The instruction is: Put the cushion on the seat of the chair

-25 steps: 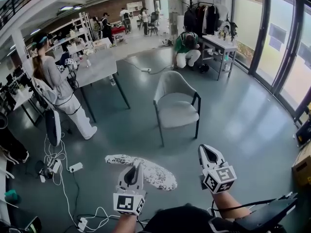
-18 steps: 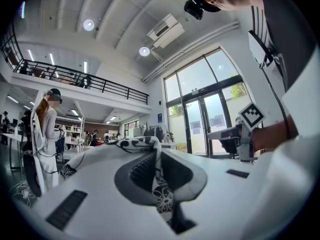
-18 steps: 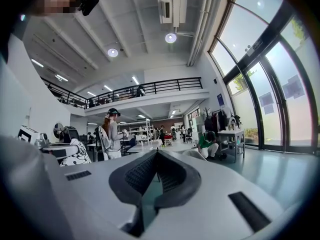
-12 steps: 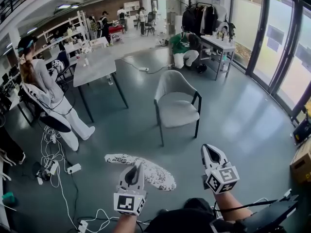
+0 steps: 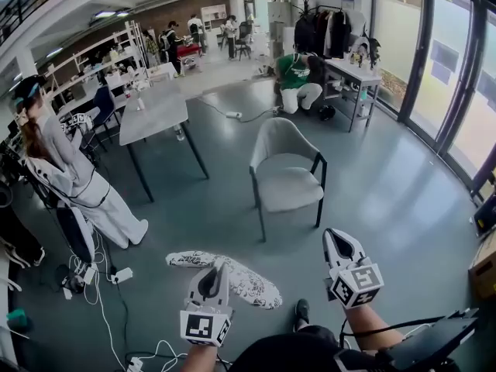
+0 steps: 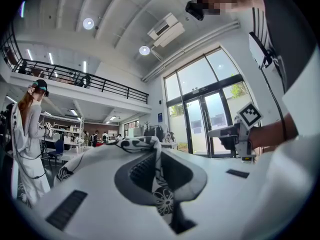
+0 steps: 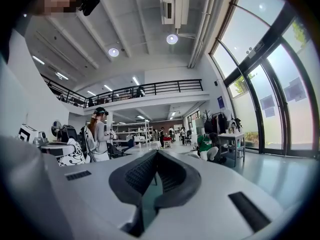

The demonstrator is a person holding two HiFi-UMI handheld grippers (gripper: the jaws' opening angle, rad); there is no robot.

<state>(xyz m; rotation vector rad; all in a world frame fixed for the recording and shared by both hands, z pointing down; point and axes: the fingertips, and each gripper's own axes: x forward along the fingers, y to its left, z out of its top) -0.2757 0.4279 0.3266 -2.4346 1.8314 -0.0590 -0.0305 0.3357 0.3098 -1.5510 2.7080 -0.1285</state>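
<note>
At left, left gripper (image 5: 221,266), white plastic with a black-and-white square marker on its cube, clenched on the edge of the cushion (image 5: 252,282); cushion flat, oval, white fabric with black floral print, held above the smooth grey floor (image 5: 387,192); well beyond it, chair (image 5: 288,186), rounded grey padded seat, black legs; at right, right gripper (image 5: 335,239), ribbed dark pads pressed together.
</note>
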